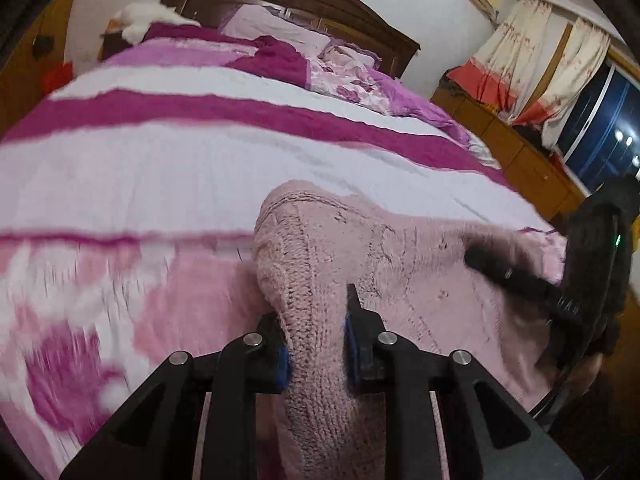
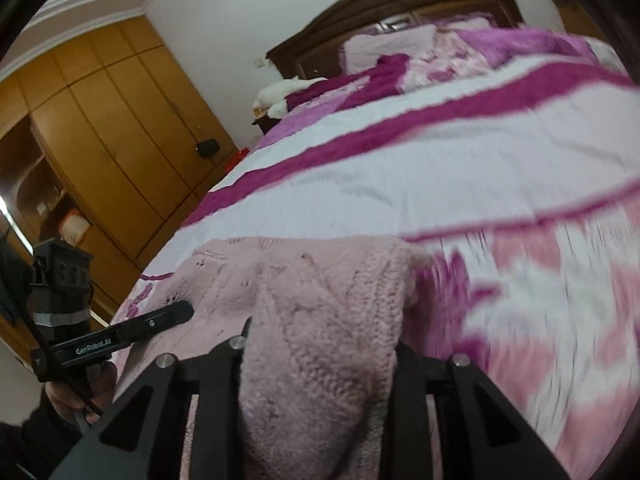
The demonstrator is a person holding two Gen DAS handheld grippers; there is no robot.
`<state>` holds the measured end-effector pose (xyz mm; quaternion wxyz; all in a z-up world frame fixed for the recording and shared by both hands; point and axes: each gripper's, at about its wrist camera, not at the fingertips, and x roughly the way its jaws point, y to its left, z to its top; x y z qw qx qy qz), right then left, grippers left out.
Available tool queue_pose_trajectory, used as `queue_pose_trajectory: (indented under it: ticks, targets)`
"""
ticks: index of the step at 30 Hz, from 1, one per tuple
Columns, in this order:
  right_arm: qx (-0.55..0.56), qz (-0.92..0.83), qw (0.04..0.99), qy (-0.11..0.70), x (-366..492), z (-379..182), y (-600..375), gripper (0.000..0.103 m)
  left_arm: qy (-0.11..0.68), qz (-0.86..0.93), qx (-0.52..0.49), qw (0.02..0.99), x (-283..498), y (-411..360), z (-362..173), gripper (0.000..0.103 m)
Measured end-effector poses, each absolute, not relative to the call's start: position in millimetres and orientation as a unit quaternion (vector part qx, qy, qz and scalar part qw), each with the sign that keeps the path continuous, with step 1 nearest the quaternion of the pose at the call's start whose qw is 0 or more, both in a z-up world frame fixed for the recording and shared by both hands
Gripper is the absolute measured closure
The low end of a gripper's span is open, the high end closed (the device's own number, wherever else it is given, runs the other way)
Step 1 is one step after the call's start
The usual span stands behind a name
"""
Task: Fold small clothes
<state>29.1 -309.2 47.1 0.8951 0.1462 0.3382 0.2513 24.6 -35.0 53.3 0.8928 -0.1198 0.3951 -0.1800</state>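
1. The pink knitted sweater (image 1: 360, 264) lies on the bed, near the edge closest to the cameras. Part of it is lifted up in a hump.
2. It looks soft, thick and floppy. I think it is light, but it will sag and stretch where nothing holds it. The fuzzy knit should not slip much.
3. The left claw (image 1: 316, 350) is clenched on a bunched fold of the sweater. The wool fills the gap between its blue pads.
4. The right claw (image 2: 320, 364) is grasping another thick fold of the sweater (image 2: 320, 300). It cannot shut all the way because the wool is so fat.
5. Good places to hold are two spots on the same edge, well apart, so the cloth hangs flat between them. Holding only a bump in the middle would make it droop on both sides.
6. Loose loops of wool might catch on the claw tips, so a gentle pull seems best.
7. Under it is the striped pink and white blanket (image 1: 180, 168), with pillows (image 1: 276, 28) far behind.
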Motion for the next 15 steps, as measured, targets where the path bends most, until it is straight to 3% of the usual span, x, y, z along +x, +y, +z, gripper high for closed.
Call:
queue_pose_trajectory:
  ticks: [11, 13, 15]
  targets:
    - [0.107, 0.247, 0.907, 0.324, 171.3, 65.7, -290.5, 0.076, 0.369, -0.168, -0.132, 0.904, 165.0, -21.3, 42.6, 0.103]
    - [0.094, 0.233, 0.907, 0.337, 200.0, 57.5, -285.1, 0.073, 0.382, -0.165, -0.127, 0.9, 189.5, -21.8, 29.6, 0.103]
    - [0.06, 0.204, 0.9, 0.381, 227.0, 39.2, -275.1, 0.063, 0.444, -0.161, -0.123, 0.873, 210.2, -23.6, 5.1, 0.093]
